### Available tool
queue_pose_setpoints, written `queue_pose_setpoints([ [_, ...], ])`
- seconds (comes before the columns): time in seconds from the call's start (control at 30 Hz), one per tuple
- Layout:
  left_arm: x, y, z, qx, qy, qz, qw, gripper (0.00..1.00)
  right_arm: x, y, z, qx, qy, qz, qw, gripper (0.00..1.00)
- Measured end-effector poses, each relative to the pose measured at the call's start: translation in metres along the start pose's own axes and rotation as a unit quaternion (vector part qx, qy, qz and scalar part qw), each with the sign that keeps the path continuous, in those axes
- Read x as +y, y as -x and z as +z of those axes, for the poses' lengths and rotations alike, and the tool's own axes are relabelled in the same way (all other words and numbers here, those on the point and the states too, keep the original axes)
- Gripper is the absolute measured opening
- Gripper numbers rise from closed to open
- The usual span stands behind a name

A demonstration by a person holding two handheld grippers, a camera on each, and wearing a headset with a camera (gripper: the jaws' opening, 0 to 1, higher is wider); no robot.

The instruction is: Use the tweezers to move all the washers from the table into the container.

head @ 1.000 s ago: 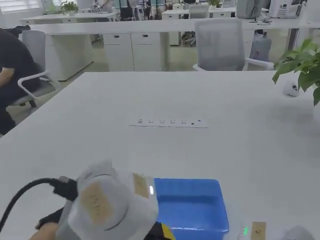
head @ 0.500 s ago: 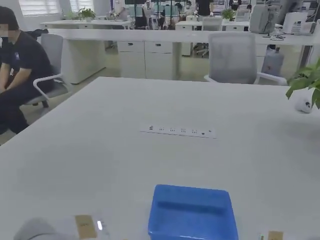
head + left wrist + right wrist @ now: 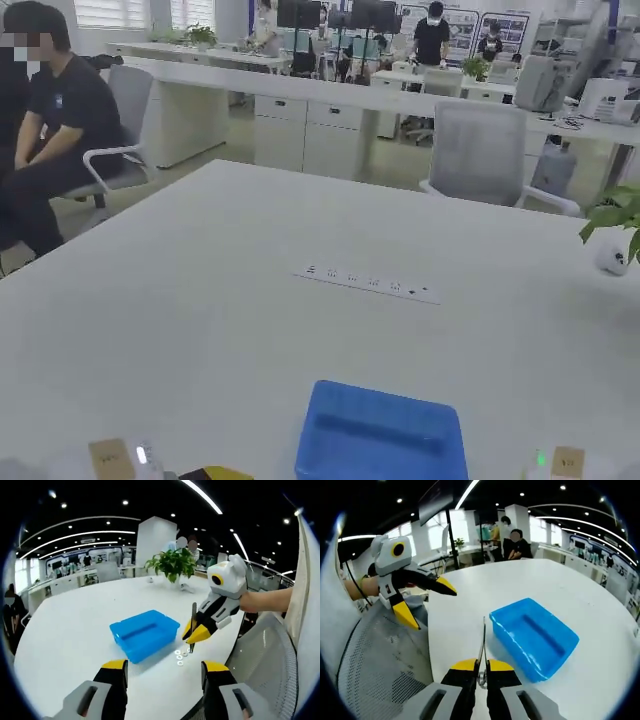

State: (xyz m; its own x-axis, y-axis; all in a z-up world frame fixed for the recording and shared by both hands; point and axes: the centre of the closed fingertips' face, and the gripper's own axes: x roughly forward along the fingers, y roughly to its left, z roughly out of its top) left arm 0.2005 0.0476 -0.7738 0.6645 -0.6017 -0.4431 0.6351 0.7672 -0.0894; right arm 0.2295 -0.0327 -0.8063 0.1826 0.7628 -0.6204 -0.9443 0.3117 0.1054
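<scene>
A blue container [image 3: 380, 440] sits on the white table near its front edge, also seen as the blue container [image 3: 144, 632] and the blue container [image 3: 535, 637]. Several small washers [image 3: 181, 656] lie on the table beside it. My right gripper [image 3: 480, 667] is shut on thin tweezers [image 3: 482, 640]. In the left gripper view the right gripper [image 3: 212, 617] holds the tweezers [image 3: 193, 625] tip-down just above the washers. My left gripper [image 3: 165, 672] stands wide open with nothing between its jaws; the left gripper [image 3: 420, 600] shows off the table's edge. Only its top [image 3: 110, 460] shows in the head view.
A power strip [image 3: 367, 283] lies flush in the middle of the table. A potted plant [image 3: 615, 210] and a small white device [image 3: 612, 258] stand at the right edge. A person [image 3: 50, 130] sits at far left. A mesh chair [image 3: 385, 670] is under the grippers.
The head camera has tilted up and turned. The left gripper, large at the lower left a second ago, has sunk to the bottom edge of the head view.
</scene>
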Motion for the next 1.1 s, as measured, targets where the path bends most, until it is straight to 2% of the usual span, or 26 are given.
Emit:
queue_pose_setpoints([
  [0.1,0.01,0.002,0.008,-0.038,0.009,0.034,0.9986,0.73,-0.003,0.003,0.002,-0.002,-0.006,-0.006,1.0,0.03],
  [0.13,0.01,0.004,0.009,-0.039,0.01,0.039,0.9985,0.77,-0.004,0.004,0.002,-0.001,-0.008,-0.008,0.9999,0.03],
  [0.23,0.017,0.009,0.021,-0.07,0.007,0.061,0.9956,0.82,-0.006,0.008,0.004,-0.005,-0.017,-0.014,0.9997,0.03],
  [0.33,0.018,0.012,0.022,-0.082,0.012,0.063,0.9946,0.86,-0.003,0.01,0.006,-0.012,-0.03,-0.012,0.9994,0.03],
  [0.47,0.018,0.014,0.032,-0.115,0.028,0.061,0.9911,0.92,-0.002,0.012,0.005,-0.013,-0.039,-0.018,0.999,0.03],
  [0.53,0.018,0.015,0.034,-0.121,0.021,0.064,0.9904,0.95,-0.002,0.013,0.005,-0.016,-0.05,-0.018,0.9985,0.03],
  [0.6,0.018,0.014,0.034,-0.117,0.002,0.072,0.9905,0.96,0.0,0.013,0.008,-0.026,-0.07,-0.015,0.9971,0.03],
  [0.7,0.015,0.013,0.035,-0.117,-0.009,0.069,0.9906,0.96,0.001,0.014,0.011,-0.039,-0.086,-0.019,0.9953,0.03],
  [0.87,0.017,0.014,0.034,-0.116,0.002,0.068,0.9909,0.95,0.0,0.014,0.017,-0.041,-0.083,-0.023,0.9954,0.03],
  [1.0,0.018,0.016,0.037,-0.127,0.004,0.071,0.9893,0.94,-0.007,0.019,0.026,-0.047,-0.074,-0.036,0.9955,0.03],
  [1.1,0.019,0.017,0.038,-0.13,0.001,0.073,0.9888,0.94,-0.014,0.021,0.033,-0.059,-0.082,-0.043,0.994,0.03],
])
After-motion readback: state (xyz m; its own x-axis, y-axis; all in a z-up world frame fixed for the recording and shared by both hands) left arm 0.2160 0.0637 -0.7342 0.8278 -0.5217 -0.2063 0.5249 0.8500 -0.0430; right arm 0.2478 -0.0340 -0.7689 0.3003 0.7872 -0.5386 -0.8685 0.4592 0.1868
